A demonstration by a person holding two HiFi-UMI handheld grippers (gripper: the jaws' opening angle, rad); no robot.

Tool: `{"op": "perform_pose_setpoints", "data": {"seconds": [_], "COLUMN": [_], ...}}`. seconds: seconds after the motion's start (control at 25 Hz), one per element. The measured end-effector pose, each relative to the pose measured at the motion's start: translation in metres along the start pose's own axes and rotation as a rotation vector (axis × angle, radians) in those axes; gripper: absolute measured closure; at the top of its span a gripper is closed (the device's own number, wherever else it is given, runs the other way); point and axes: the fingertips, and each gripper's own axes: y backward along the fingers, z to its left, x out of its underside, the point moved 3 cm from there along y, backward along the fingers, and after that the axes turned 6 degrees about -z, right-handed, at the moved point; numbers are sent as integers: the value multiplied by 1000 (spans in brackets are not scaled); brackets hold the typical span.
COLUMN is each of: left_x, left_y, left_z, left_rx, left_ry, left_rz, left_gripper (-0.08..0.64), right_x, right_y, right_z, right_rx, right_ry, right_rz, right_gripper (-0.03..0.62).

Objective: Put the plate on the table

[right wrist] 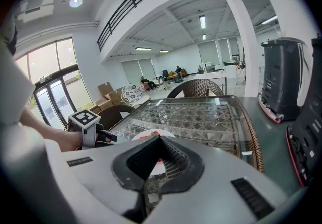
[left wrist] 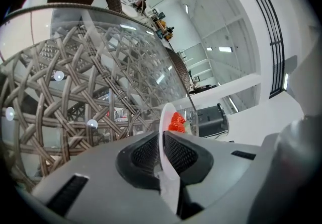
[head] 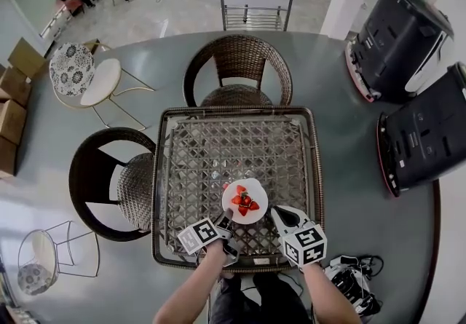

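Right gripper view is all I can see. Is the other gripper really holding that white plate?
Observer: Yes. The left gripper view shows the left gripper shut on the rim of the plate.
Operator: What's the red stuff on it?
Observer: Strawberries. The head view shows a small heap in the plate's middle.
Operator: Is my gripper touching the plate?
Observer: It looks like it isn't. From above, the right gripper sits by the plate's near right edge with a thin gap, over the table.
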Motion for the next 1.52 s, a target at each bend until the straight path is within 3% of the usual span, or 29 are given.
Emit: {"op": "perform_pose_setpoints", "data": {"seconds": [0.16, 0.36, 0.48, 1.08, 1.52], "left_x": [-1, -1, 0, 8, 3], "left_y": [0, -1, -3, -10, -6], "left_z": [-2, 1, 5, 5, 3], "left_rx": [-58, -200, -256, -341, -349], "left_ry": [-75, -218, -263, -389, -445], "left_rz": [0, 12, 20, 34, 20], "left_gripper": [538, 520, 511, 491, 483], "right_x": [1, 1, 1, 3, 8], "right_y": [0, 3, 6, 15, 24], "right_z": [1, -2, -5, -9, -7], "right_rx": [-5, -5, 0, -5, 4], "right_ry": [0, -8, -10, -15, -24], "right_rz": [1, 1, 1, -9, -8], "right_gripper": [588, 588, 588, 588, 588]}}
